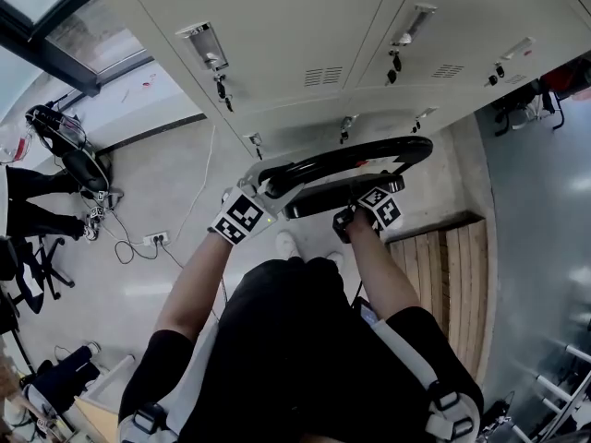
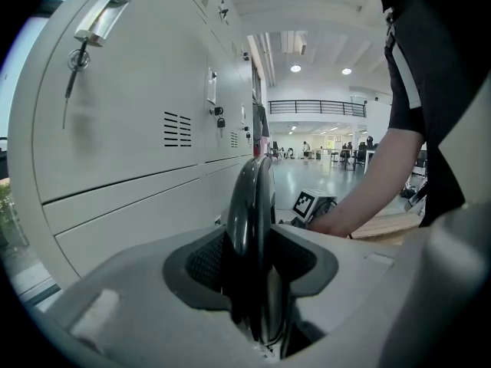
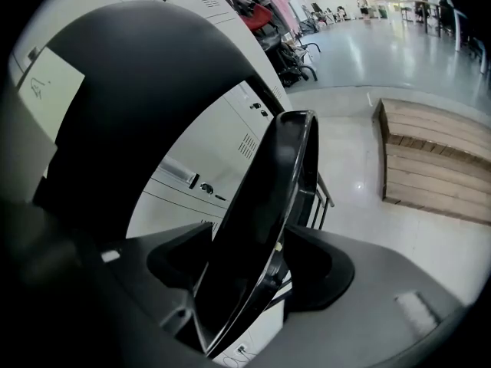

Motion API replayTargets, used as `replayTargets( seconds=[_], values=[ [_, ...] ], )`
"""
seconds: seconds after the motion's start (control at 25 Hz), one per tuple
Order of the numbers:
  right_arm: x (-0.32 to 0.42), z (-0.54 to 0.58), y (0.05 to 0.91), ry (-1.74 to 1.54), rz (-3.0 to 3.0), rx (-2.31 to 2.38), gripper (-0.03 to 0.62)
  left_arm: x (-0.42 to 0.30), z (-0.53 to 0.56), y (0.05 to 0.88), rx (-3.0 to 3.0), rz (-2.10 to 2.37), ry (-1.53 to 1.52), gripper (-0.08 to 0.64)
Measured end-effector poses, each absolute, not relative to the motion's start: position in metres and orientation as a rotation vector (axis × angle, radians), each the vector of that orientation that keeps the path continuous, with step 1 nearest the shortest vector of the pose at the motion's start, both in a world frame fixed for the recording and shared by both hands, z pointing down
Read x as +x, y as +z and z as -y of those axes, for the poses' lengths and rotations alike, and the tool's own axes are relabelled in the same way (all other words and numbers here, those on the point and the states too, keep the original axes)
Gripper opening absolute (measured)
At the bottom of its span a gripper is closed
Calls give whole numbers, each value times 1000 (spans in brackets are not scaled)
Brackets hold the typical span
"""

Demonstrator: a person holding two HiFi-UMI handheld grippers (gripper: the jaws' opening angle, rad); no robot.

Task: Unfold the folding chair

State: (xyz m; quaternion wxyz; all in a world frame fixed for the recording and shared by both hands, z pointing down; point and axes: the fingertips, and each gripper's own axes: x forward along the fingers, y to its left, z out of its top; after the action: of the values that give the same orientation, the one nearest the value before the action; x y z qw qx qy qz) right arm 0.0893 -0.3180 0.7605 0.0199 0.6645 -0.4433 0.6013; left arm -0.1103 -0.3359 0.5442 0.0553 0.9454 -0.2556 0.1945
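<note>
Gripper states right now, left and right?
Left gripper: closed on the folding chair, gripping its black rim.
Right gripper: open; chair rim sits between its jaws, unclamped.

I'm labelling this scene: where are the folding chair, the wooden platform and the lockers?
folding chair (image 1: 369, 153): head view, on its curved black upper band.
wooden platform (image 1: 452, 275): head view, on its slats.
lockers (image 1: 305, 26): head view, on a plain door front.

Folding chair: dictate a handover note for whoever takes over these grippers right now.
Left gripper: shut on the curved top rim of the folding chair, steadying it in front of the lockers.
Right gripper: jaws wide, seat edge between them, apparently not clamped.
Done: chair gripped; seat and back look slightly parted.
Left: swing the seat fully open, then stand the chair.
</note>
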Motion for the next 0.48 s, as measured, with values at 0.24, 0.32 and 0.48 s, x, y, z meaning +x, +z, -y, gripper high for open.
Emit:
replayTargets(
  seconds=[0.24,0.32,0.48],
  values=[
    [88,313,762,1917,1468,2024,290,-109,332,544,2863,733,512,149],
    [90,306,762,1912,1502,2036,287,-109,331,544,2851,735,496,149],
    [96,280,764,1955,1507,2055,260,-109,326,548,2840,753,487,149]
  ],
)
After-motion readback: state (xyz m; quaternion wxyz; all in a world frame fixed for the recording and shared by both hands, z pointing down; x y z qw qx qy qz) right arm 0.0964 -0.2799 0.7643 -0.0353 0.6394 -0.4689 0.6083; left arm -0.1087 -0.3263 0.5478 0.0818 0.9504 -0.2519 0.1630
